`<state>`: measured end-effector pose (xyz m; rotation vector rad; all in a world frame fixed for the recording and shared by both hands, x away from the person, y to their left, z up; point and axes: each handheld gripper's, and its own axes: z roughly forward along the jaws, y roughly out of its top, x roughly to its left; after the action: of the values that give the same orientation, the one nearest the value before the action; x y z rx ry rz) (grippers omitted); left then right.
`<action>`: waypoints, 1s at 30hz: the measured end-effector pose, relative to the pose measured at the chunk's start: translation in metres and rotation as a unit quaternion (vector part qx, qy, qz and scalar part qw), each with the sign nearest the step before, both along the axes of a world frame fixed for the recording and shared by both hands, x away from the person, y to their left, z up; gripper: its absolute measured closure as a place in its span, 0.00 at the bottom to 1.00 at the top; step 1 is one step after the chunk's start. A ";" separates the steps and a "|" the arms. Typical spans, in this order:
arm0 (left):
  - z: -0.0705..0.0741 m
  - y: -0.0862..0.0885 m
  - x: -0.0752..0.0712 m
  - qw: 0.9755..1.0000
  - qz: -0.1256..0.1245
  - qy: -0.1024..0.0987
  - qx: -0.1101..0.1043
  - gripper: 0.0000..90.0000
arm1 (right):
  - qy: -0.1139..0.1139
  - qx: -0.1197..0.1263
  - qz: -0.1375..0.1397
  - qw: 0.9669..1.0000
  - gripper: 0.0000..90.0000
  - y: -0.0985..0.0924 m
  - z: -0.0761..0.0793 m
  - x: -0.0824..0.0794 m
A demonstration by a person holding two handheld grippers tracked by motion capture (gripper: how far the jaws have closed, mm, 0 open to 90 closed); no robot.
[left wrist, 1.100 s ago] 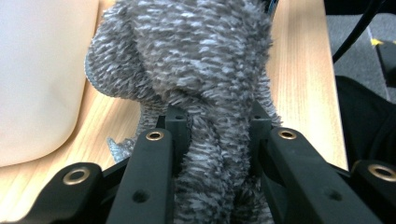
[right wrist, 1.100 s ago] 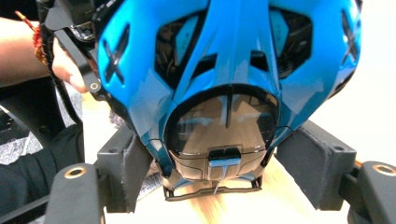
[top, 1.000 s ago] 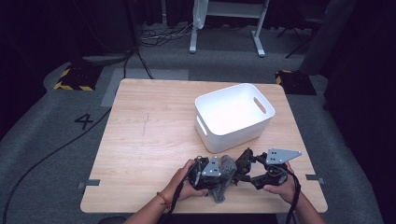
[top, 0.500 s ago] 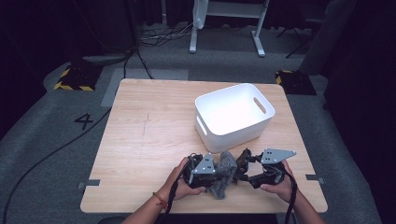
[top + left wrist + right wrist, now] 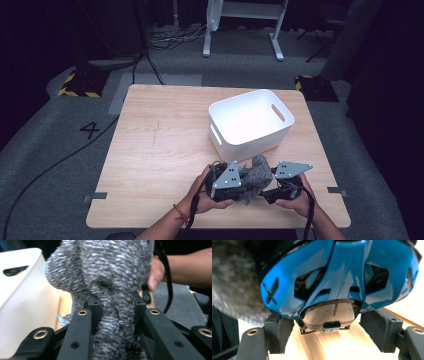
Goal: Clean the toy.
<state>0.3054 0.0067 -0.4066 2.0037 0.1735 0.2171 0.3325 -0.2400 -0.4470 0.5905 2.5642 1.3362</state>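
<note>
Clamping a grey furry cloth [image 5: 110,290], the left gripper [image 5: 113,315] needed carrying toward the white bin [image 5: 250,125] at one o'clock, while the right gripper [image 5: 327,332] straddled a blue gadget [image 5: 339,280].

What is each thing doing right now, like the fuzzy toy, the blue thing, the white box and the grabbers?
Fuzzy grey toy: lifted off the table, squeezed between the left gripper's jaws.
Left gripper: shut on the toy.
Blue gadget: sitting between the right gripper's jaws, above the wood; whether the pads press it is hard to tell.
Right gripper: jaws apart around the gadget.
White bin: upright on the table, empty.
</note>
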 end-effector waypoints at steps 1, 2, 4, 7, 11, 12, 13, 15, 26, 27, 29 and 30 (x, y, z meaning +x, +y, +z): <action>-0.002 0.001 0.000 1.000 -0.006 0.003 0.005 0.79 | 0.000 0.000 0.000 1.000 0.31 -0.001 0.000 0.000; -0.005 0.003 0.000 1.000 -0.008 0.002 0.010 0.79 | 0.000 0.000 -0.002 1.000 0.31 -0.001 0.000 0.000; -0.011 0.007 -0.001 1.000 0.006 -0.002 0.030 0.79 | 0.007 0.008 -0.004 1.000 0.31 -0.004 0.000 0.001; -0.023 0.011 -0.002 0.998 0.023 -0.009 0.064 0.79 | 0.021 0.035 -0.005 0.999 0.31 -0.008 0.002 0.004; -0.035 0.010 -0.003 0.996 0.025 -0.009 0.087 0.79 | 0.026 0.059 -0.010 0.998 0.31 -0.011 0.006 0.006; -0.037 0.010 -0.004 0.995 0.027 -0.012 0.096 0.79 | 0.025 0.058 -0.012 0.998 0.31 -0.011 0.006 0.006; -0.040 0.009 -0.004 0.994 0.028 -0.012 0.105 0.79 | 0.025 0.058 -0.013 0.998 0.31 -0.012 0.006 0.006; -0.047 0.009 -0.004 0.991 0.031 -0.015 0.130 0.79 | 0.027 0.061 -0.015 0.998 0.31 -0.013 0.006 0.006; -0.073 0.011 0.003 0.979 0.022 0.008 0.202 0.78 | 0.031 0.075 -0.019 0.997 0.31 -0.025 0.014 0.008; -0.072 0.016 0.004 0.980 0.024 0.014 0.197 0.78 | 0.028 0.066 -0.016 0.997 0.31 -0.026 0.016 0.007; -0.069 0.029 0.005 0.983 0.026 0.029 0.178 0.78 | 0.026 0.047 -0.014 0.998 0.31 -0.028 0.020 0.006; -0.068 0.037 0.005 0.985 0.030 0.039 0.163 0.78 | 0.027 0.042 -0.014 0.999 0.31 -0.029 0.021 0.006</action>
<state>0.3103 0.0432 -0.4743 2.3357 0.2608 0.2163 0.3385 -0.2694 -0.4261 0.6839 2.5409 1.4451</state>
